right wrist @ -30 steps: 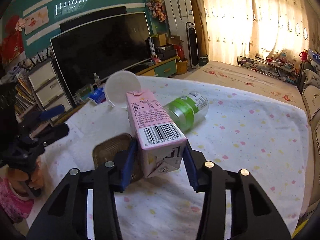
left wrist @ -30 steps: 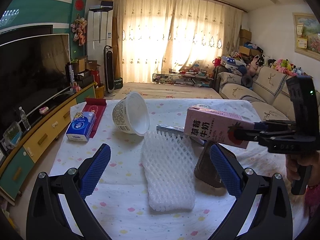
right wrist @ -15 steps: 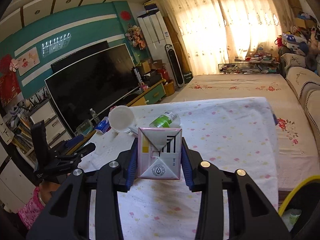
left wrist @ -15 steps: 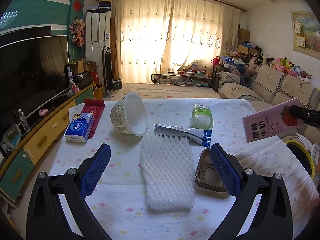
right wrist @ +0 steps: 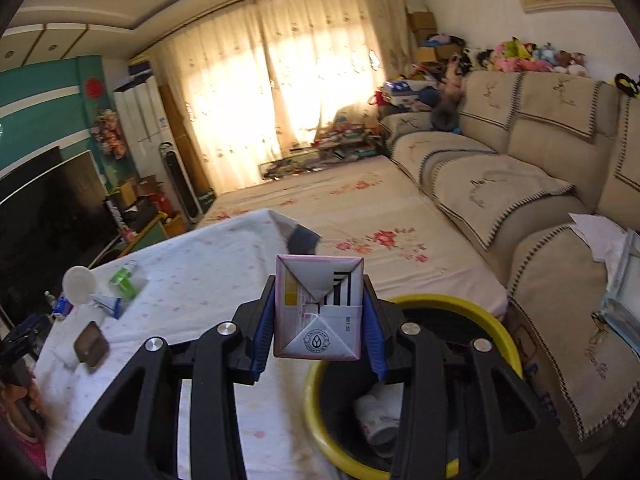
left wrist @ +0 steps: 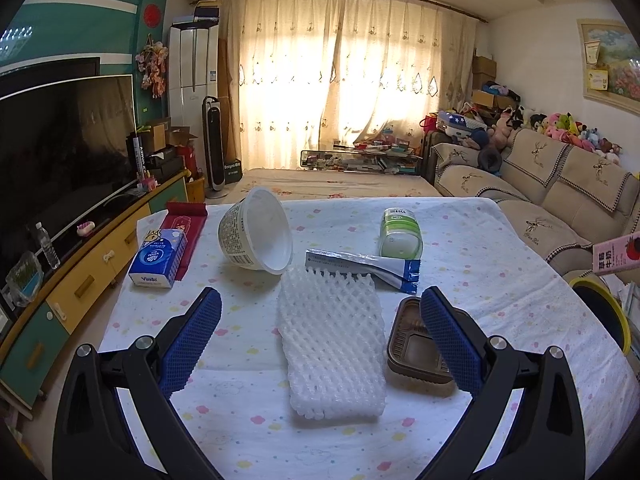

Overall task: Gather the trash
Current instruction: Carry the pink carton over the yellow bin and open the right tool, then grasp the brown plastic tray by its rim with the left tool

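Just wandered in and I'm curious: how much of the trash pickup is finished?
Done: a cup already lies in the yellow-rimmed bin. In hand: the right gripper holds a pink milk carton above it. Left on the table: foam net, tub, green bottle, wrapper, brown tray.

From my left wrist view I can read "Vinda" on the front of the blue tissue pack point(left wrist: 158, 258), and the pink milk carton point(left wrist: 616, 255) at the right edge carries red Chinese characters, 草莓牛奶. On my right wrist view the folded end of that carton point(right wrist: 319, 307) shows small stamped digits and a round emblem, both too small for me to read.
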The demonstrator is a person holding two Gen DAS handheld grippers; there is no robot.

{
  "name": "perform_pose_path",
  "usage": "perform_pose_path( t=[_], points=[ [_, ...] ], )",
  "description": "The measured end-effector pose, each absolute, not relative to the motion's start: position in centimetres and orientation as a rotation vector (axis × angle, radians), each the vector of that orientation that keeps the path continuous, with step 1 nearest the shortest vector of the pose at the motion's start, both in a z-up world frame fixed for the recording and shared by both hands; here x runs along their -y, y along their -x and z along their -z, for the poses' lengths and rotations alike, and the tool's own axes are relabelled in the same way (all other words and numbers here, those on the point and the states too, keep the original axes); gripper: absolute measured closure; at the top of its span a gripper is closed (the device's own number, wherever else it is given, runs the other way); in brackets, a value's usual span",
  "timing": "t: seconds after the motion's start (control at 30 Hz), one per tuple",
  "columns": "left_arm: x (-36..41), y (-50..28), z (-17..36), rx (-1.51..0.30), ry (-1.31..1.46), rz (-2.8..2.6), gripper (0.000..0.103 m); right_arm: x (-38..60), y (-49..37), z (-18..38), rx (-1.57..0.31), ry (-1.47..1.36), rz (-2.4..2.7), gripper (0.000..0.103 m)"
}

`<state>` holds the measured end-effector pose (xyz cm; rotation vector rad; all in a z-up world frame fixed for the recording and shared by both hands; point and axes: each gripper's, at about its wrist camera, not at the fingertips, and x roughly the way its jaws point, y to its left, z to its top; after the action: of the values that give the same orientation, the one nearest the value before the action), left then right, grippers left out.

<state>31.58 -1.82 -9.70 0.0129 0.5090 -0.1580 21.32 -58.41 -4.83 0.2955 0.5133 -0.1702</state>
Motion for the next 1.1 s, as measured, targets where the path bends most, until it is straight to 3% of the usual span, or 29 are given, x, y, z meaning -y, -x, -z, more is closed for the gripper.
perform_pose_path(
  t=[0.2, 0.23, 0.3, 0.7, 1.1],
  points=[
    [1.9, -31.5, 9.7, -0.510, -0.016, 0.157, 0.005, 62.2, -21.1, 9.3, -0.618, -0.307, 0.303, 0.062],
    [2.0, -31.5, 9.7, -0.511, -0.017, 0.157, 0.005, 62.5, -21.4, 9.7, -0.626, -0.299, 0.336, 0.047],
    [2.1, -31.4, 9.7, -0.511, -0.020, 0.156, 0.005, 62.8, -21.5, 10.0, -0.606, -0.320, 0.371, 0.037],
    [2.4, -31.3, 9.8, -0.505, -0.041, 0.162, 0.005, 49.6, -29.3, 2.3, -0.415, -0.296, 0.024, 0.027],
    [8.3, -30.8, 10.5, -0.580, -0.162, 0.387, 0.005, 45.1, -31.5, 4.9, -0.420, -0.224, 0.035, 0.027]
  ],
)
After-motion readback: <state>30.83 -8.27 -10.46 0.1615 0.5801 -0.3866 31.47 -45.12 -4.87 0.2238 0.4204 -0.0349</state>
